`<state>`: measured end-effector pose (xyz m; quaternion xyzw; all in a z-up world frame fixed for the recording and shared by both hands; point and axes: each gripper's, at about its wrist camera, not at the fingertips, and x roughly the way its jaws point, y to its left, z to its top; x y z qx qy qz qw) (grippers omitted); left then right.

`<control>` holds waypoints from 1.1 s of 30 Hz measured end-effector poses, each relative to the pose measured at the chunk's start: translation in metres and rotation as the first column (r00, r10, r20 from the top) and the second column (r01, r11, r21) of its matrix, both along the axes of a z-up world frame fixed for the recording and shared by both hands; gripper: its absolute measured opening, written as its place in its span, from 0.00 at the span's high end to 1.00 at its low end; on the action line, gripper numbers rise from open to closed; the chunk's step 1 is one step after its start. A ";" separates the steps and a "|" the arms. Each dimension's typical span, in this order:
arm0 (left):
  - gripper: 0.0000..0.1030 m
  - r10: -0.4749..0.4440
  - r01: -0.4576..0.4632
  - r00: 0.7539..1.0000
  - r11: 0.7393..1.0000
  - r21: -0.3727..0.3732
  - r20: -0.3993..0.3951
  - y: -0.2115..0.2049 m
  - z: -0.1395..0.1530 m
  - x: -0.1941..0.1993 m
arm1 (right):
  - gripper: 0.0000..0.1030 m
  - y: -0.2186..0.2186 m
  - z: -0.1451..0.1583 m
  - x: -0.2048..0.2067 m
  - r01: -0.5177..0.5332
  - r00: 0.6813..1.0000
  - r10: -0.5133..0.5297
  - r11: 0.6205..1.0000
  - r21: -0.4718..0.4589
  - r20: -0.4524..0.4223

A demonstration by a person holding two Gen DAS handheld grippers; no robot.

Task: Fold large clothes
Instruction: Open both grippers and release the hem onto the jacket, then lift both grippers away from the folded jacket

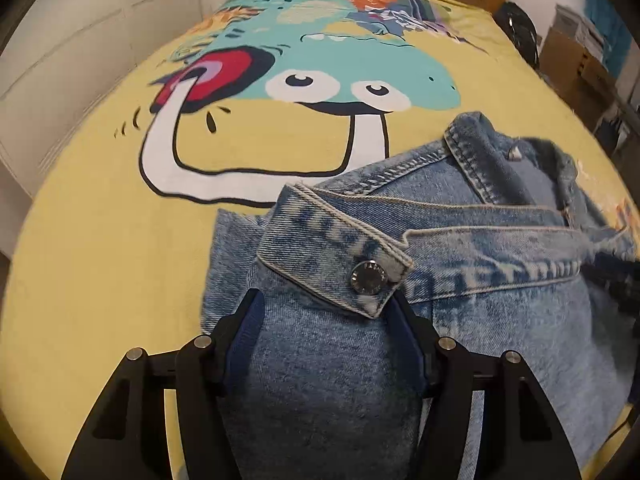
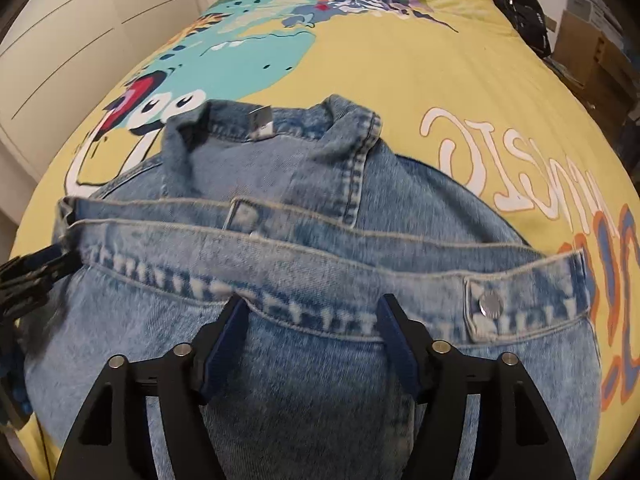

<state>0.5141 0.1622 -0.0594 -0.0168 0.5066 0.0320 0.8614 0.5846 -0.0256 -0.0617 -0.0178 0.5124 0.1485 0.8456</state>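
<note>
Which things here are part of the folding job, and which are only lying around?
Part of the job:
denim jacket
left gripper
right gripper
bed cover, the folding surface

Only lying around:
black bag
cardboard boxes

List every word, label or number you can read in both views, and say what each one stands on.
"MUSIC": white letters on the bedspread, upside down, partly cut off; my best reading.
Orange-blue letters beside it: cut off, unreadable.
Snap button on the jacket: embossed text, too small.
Collar tag: blurred.
</note>
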 end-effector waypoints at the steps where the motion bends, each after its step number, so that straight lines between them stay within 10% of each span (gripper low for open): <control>1: 0.43 0.000 0.000 1.000 1.000 0.011 0.001 -0.001 0.002 0.000 | 0.28 -0.002 0.001 0.003 0.017 1.000 -0.017 1.000 0.008 0.002; 13: 0.42 -0.027 0.031 0.998 0.997 -0.064 0.064 -0.027 0.049 -0.035 | 0.26 -0.033 0.044 -0.051 -0.043 0.997 0.041 0.999 0.025 0.071; 21: 0.42 -0.048 0.047 0.999 0.997 -0.053 -0.014 -0.049 0.017 -0.057 | 0.26 -0.079 0.029 -0.112 -0.040 0.998 0.042 0.998 -0.039 0.052; 24: 0.26 -0.012 0.009 0.999 0.998 -0.067 -0.035 -0.037 0.001 -0.065 | 0.26 -0.106 0.014 -0.125 -0.002 1.000 0.002 1.000 0.000 0.017; 33: 0.22 0.049 -0.045 0.997 0.996 -0.082 0.052 -0.025 0.033 -0.095 | 0.24 -0.127 0.032 -0.150 0.012 0.999 -0.013 0.998 0.054 0.031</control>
